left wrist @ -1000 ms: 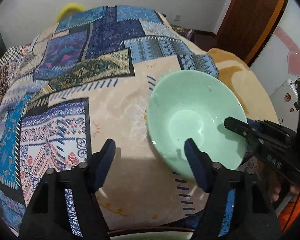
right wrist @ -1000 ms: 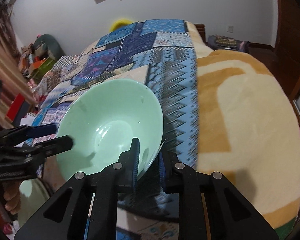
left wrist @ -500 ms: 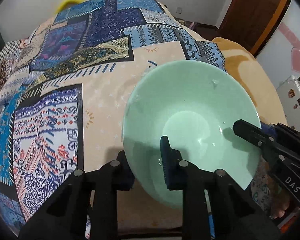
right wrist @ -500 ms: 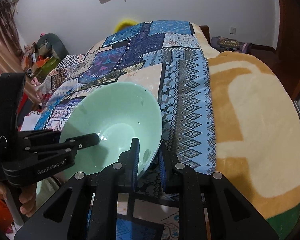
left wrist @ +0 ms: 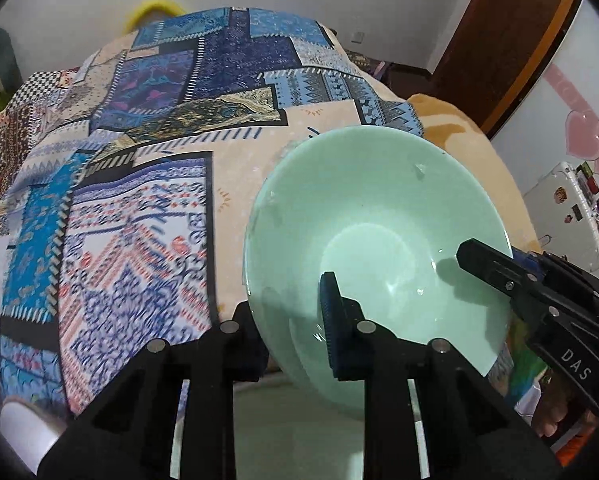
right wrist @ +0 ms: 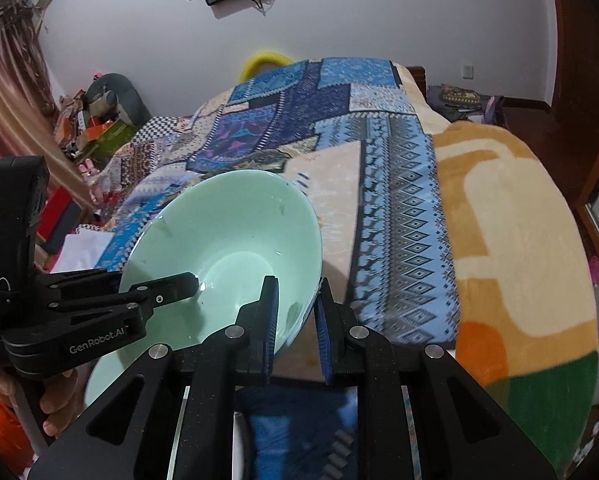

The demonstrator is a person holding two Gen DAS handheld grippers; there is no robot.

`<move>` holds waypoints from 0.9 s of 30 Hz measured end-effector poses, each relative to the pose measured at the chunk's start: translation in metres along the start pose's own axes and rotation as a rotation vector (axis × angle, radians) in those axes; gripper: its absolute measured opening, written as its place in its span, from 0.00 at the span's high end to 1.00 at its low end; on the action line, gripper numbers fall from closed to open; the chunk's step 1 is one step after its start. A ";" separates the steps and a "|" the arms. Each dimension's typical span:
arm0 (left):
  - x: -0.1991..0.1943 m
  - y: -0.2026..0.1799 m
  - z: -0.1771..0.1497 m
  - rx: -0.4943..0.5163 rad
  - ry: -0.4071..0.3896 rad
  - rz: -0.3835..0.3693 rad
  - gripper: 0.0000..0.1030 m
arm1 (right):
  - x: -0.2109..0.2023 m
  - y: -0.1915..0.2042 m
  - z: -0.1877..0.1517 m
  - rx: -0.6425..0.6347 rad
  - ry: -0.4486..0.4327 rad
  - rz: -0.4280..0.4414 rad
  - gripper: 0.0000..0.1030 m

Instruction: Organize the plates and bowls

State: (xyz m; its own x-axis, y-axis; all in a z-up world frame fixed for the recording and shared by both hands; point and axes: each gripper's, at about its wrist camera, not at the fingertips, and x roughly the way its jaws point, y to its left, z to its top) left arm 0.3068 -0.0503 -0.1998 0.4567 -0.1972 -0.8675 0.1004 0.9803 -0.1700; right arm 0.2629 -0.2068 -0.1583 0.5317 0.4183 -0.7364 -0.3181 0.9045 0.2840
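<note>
A mint-green bowl point(left wrist: 371, 216) hangs tilted over the near edge of the bed, gripped from two sides. My left gripper point(left wrist: 289, 320) is shut on its near rim, one blue pad inside and the other finger hidden behind the wall. My right gripper point(right wrist: 295, 320) is shut on the opposite rim, with the wall pinched between its blue pads. From the right wrist, the bowl point(right wrist: 227, 232) fills the left centre, and the left gripper point(right wrist: 155, 286) reaches in from the left. The right gripper point(left wrist: 507, 264) enters at the right of the left wrist view. Part of another pale green dish point(left wrist: 283, 420) shows below the bowl.
A patchwork quilt point(left wrist: 159, 160) covers the bed, with an orange and cream blanket point(right wrist: 511, 216) to its right. A white sticker-covered case point(left wrist: 567, 216) and a brown door point(left wrist: 519, 40) stand to the right. Boxes and clutter point(right wrist: 99, 128) sit by the left wall. A hand point(right wrist: 59, 404) holds the left gripper.
My left gripper went from open beside the bowl to shut on its rim. Both grippers then raised the bowl off the quilt and drew it toward the bed's near edge.
</note>
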 end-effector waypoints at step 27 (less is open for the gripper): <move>-0.144 0.093 -0.095 -0.146 -0.133 0.057 0.79 | -0.030 0.144 -0.037 -0.143 -0.025 0.090 0.84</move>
State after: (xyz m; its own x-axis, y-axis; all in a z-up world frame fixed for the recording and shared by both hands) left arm 0.1662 0.0700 -0.1352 0.5715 -0.1314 -0.8100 -0.0534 0.9790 -0.1966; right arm 0.1721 -0.0925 -0.1186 0.5148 0.5006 -0.6960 -0.4728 0.8430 0.2567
